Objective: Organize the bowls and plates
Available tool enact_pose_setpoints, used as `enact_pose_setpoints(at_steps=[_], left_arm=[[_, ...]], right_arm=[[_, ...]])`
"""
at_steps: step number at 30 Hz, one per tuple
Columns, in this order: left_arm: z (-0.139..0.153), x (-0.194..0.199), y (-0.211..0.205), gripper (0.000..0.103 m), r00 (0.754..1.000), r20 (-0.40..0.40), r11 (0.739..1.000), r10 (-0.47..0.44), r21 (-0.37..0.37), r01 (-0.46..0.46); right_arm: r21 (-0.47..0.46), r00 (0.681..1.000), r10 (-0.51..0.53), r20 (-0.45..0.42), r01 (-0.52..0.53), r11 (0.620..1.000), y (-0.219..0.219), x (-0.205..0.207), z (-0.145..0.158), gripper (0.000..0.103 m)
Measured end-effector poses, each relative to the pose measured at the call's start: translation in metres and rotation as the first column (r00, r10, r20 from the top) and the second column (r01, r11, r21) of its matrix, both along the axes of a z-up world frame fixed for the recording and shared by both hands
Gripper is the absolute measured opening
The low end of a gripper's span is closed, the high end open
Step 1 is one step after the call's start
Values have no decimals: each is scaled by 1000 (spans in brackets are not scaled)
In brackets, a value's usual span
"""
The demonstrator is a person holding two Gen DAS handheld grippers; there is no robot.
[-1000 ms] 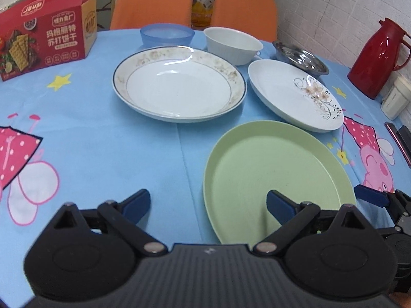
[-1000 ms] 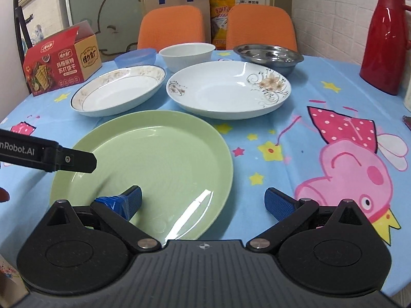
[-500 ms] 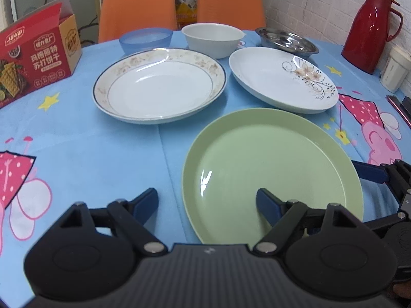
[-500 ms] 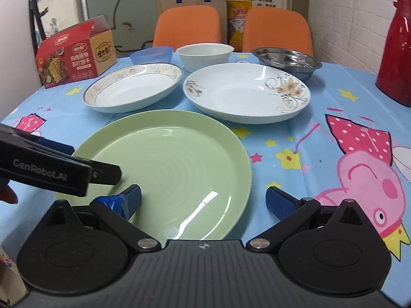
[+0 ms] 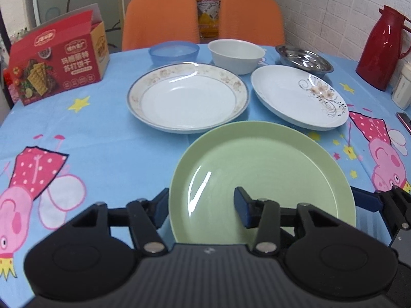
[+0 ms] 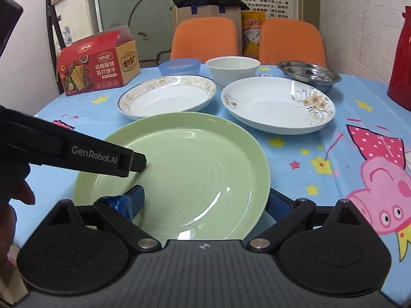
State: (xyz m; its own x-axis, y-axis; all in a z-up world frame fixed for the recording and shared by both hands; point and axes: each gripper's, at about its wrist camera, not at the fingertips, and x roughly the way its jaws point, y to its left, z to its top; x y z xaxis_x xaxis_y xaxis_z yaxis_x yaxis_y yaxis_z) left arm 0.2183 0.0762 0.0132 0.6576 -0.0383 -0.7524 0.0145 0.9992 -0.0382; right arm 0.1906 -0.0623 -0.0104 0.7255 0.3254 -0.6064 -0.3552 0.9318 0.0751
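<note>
A green plate (image 5: 262,177) (image 6: 179,174) lies nearest me on the blue tablecloth. My left gripper (image 5: 203,205) is open and straddles the plate's left rim, one finger outside, one over the plate. My right gripper (image 6: 205,200) is open and straddles the plate's right rim the same way. Behind stand a gold-rimmed white plate (image 5: 187,97) (image 6: 167,95), a flower-patterned white plate (image 5: 298,97) (image 6: 277,102), a blue bowl (image 5: 174,51) (image 6: 179,66), a white bowl (image 5: 235,54) (image 6: 232,68) and a steel bowl (image 5: 303,59) (image 6: 308,73).
A red cracker box (image 5: 56,59) (image 6: 97,64) stands at the back left. A red thermos (image 5: 382,46) (image 6: 403,59) and a white cup (image 5: 403,87) stand at the right. Two orange chairs (image 5: 159,18) are behind the table.
Both grippers have moved in over the green plate's near rim from either side. The left gripper's left finger now sits against the plate's outer edge.
</note>
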Motion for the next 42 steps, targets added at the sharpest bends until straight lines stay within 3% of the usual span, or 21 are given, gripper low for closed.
enact_pose_setpoints(at_steps=[8, 18, 20, 21, 22, 25, 28, 32, 36, 42], left_arm=[[-6, -16, 71, 45, 987, -29, 987, 158, 4, -158], [-20, -4, 91, 45, 987, -25, 987, 157, -40, -158], [-21, -6, 92, 50, 990, -21, 988, 141, -64, -142], [-23, -6, 92, 64, 992, -25, 989, 128, -76, -129], [-23, -6, 91, 69, 993, -17, 990, 114, -87, -115], [-16, -8, 95, 69, 993, 24, 988, 116, -106, -113], [0, -6, 104, 73, 988, 81, 984, 129, -130, -118], [19, 16, 114, 73, 987, 109, 984, 119, -147, -102], [24, 48, 126, 73, 987, 90, 979, 130, -169, -114], [15, 71, 139, 73, 986, 61, 977, 155, -158, -143]], right_arm=[[64, 992, 124, -14, -123, 990, 67, 5, -6, 87], [-11, 991, 130, -26, -130, 991, 97, 18, -15, 89], [-28, 989, 143, -21, -144, 989, 98, 16, -17, 89], [-27, 988, 154, -19, -154, 988, 96, 16, -18, 89], [-20, 986, 166, -21, -166, 986, 93, 16, -17, 88], [36, 988, 150, -19, -150, 988, 77, 19, -5, 86], [40, 995, 78, 62, -81, 996, 53, 19, 14, 87], [17, 990, 79, 120, -82, 997, 36, 51, 34, 87], [-32, 977, 149, 151, -146, 989, 46, 104, 47, 87], [-33, 975, 219, 25, -219, 975, 65, 187, 27, 87]])
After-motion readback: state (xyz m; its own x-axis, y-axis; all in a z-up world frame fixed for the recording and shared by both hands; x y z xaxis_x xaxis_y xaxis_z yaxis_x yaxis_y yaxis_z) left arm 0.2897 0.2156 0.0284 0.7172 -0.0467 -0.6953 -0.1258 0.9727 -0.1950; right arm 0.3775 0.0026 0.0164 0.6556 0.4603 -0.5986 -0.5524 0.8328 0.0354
